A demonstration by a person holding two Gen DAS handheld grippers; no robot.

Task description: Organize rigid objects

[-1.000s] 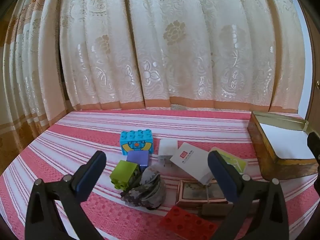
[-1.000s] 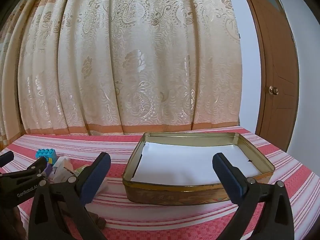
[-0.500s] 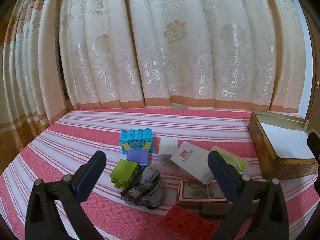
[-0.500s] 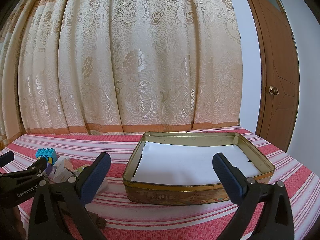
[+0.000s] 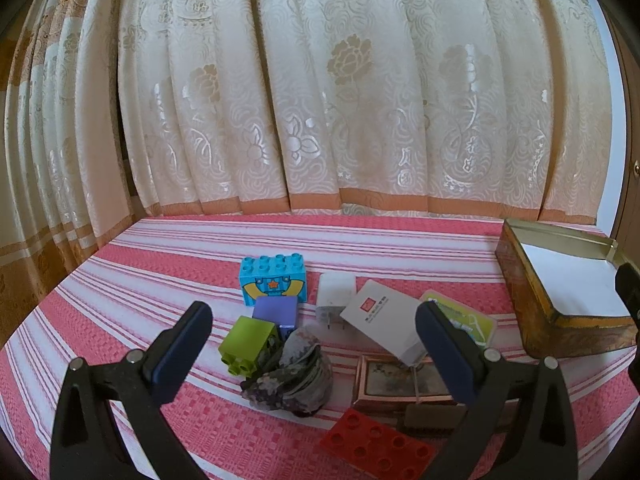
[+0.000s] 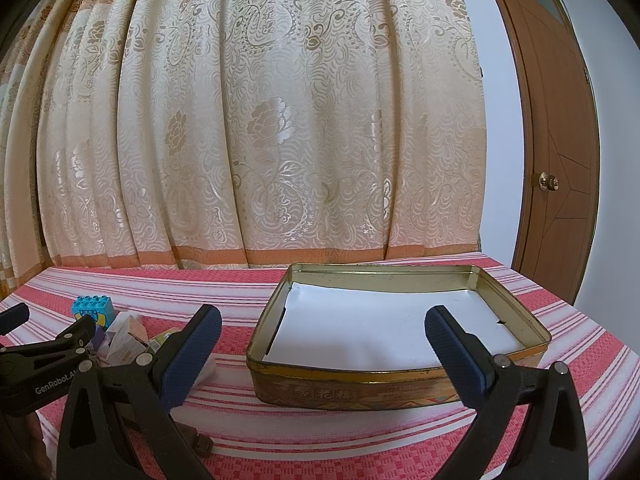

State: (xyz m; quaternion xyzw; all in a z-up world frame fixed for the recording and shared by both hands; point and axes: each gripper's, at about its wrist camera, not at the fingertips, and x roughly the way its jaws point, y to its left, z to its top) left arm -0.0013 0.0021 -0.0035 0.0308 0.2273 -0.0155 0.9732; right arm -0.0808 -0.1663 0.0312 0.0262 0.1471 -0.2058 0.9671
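In the left wrist view a pile lies on the red striped tablecloth: a blue brick [image 5: 273, 282], a purple brick [image 5: 275, 311], a green brick [image 5: 248, 342], a white charger [image 5: 335, 294], a white card box [image 5: 387, 319], a green card [image 5: 468, 320], a crumpled cloth [image 5: 294, 374], a small framed picture [image 5: 396, 378] and a red plate brick [image 5: 376, 446]. My left gripper [image 5: 314, 354] is open and empty above the pile. My right gripper [image 6: 322, 354] is open and empty in front of the gold tin [image 6: 400, 388], lined with white paper.
The tin also shows at the right of the left wrist view [image 5: 532, 320]. A patterned curtain [image 6: 260, 120] hangs behind the table. A brown door [image 6: 552, 160] stands at the far right. The left gripper's body [image 6: 36, 364] is at the left of the right wrist view.
The left wrist view has shifted slightly, the pile sitting a little farther under the fingers. The right gripper has barely moved. Both stay open.
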